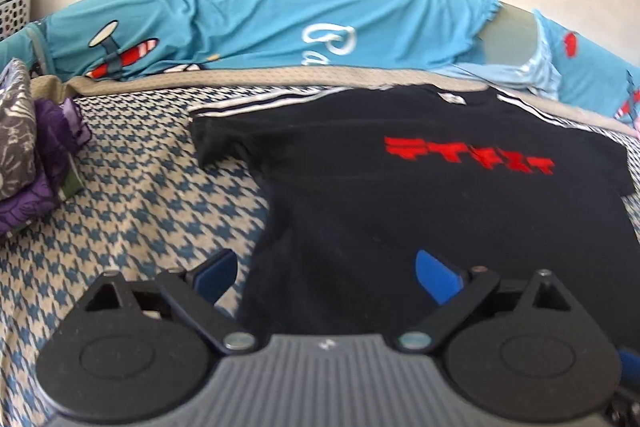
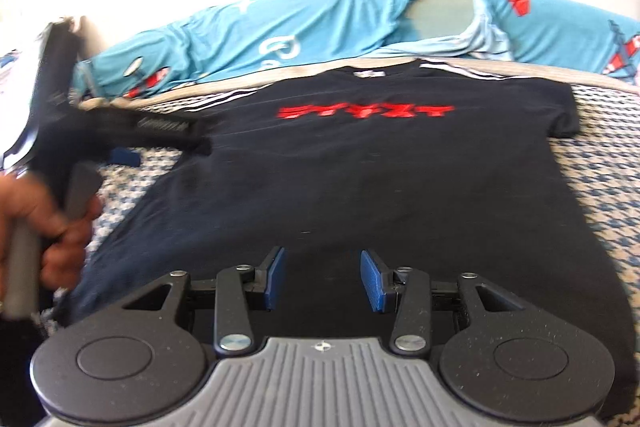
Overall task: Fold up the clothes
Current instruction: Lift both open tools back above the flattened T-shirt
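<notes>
The black T-shirt (image 2: 360,163) lies flat on the bed, collar toward the frame's top; both grippers' fingers (image 2: 276,277) hover released over its hem.

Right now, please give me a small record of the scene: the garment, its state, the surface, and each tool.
garment: black T-shirt with red print
state: spread flat, front up, not yet folded
surface: houndstooth bedsheet
behind: blue pillows
left tool: open, empty, at the shirt's edge
right tool: open, empty, over the hem
</notes>
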A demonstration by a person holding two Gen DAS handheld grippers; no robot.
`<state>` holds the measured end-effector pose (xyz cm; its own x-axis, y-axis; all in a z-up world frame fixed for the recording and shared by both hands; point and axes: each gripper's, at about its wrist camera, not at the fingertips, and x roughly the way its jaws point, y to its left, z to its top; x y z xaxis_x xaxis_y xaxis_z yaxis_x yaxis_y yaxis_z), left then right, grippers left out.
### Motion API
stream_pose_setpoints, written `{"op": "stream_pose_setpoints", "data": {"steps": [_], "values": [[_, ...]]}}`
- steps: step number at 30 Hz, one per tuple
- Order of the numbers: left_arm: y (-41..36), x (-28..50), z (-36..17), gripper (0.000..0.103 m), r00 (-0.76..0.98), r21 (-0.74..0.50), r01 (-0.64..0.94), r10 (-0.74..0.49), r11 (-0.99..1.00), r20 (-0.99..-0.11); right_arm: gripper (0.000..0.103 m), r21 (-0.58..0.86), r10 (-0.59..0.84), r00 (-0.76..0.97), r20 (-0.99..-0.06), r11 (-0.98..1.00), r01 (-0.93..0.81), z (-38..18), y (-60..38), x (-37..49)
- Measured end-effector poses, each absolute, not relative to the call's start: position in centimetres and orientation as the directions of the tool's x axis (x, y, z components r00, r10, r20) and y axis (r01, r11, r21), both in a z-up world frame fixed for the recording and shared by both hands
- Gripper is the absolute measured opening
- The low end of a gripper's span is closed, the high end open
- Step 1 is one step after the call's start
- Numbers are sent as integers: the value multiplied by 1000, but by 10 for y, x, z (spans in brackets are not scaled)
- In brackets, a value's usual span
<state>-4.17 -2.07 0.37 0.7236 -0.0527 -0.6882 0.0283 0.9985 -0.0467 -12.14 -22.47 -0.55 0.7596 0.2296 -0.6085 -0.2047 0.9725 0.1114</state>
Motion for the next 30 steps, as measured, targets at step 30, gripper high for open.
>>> {"op": "stream_pose_setpoints", "data": {"steps": [30], "values": [[-50,-88,-27,103,691,49,103,-36,993,-722,55,7,109,736,-668,990,-141,-19,-228,-136]]}}
